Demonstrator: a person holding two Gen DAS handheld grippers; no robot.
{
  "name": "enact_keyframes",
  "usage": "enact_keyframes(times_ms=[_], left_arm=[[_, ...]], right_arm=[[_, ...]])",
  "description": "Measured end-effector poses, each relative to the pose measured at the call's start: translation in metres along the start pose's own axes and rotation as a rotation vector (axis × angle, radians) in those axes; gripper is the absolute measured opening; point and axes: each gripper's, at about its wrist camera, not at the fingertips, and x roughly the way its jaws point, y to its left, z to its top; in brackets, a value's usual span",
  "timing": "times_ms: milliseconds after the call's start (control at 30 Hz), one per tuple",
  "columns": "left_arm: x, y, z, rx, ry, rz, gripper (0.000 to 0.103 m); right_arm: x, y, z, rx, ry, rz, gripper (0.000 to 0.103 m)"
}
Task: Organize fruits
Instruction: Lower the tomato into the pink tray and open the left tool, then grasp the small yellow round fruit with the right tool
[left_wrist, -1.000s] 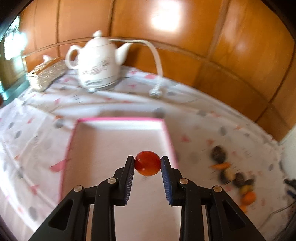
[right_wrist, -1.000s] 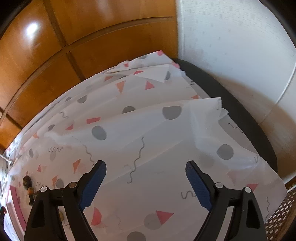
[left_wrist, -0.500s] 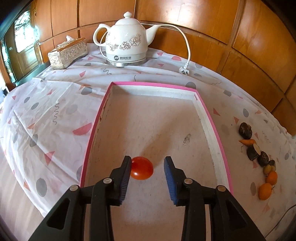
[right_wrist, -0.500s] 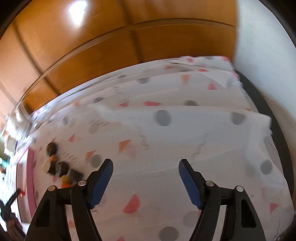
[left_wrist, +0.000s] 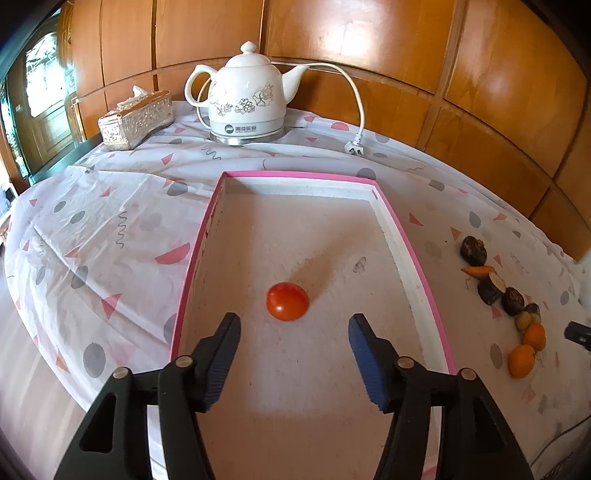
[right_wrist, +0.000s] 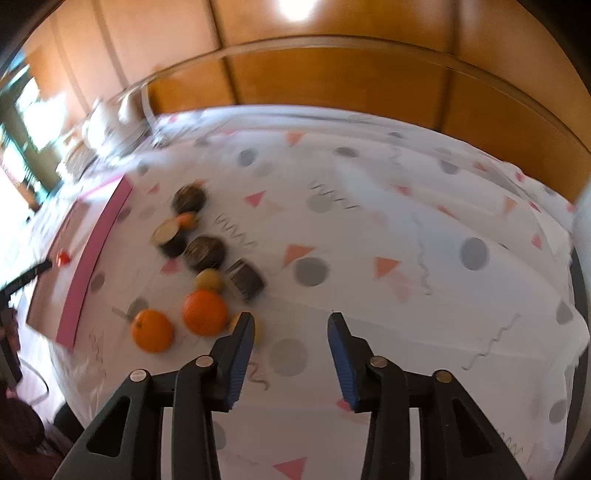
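While its jaws are opening with nothing pressed between them, the left gripper (left_wrist: 293, 326) hangs over the pink-rimmed tray (left_wrist: 402, 236), where the red tomato (left_wrist: 287, 301) lies free just ahead of its fingertips. The right gripper (right_wrist: 291, 325), jaws closing on nothing, hovers beside two oranges (right_wrist: 204, 312) and dark fruits (right_wrist: 204, 252) on the patterned tablecloth (right_wrist: 406, 229). Farther back stand a white kettle (left_wrist: 245, 101) and tissue box (left_wrist: 136, 119).
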Motion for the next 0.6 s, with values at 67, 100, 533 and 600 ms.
enact_keyframes(times_ms=[67, 100, 533, 600], left_arm=[[-0.003, -0.001, -0.003, 0.008, 0.0, -0.003, 0.063], [-0.004, -0.001, -0.004, 0.01, -0.001, -0.005, 0.063], [-0.032, 0.006, -0.016, 0.043, -0.053, -0.025, 0.072], [-0.035, 0.009, -0.018, 0.036, -0.057, -0.024, 0.075]], right_arm=[[0.004, 0.009, -0.001, -0.037, 0.015, 0.011, 0.039], [0.006, 0.013, -0.001, -0.055, 0.022, 0.014, 0.039], [0.036, 0.044, -0.001, -0.23, 0.097, -0.02, 0.034], [0.042, 0.047, -0.002, -0.255, 0.112, -0.033, 0.034]])
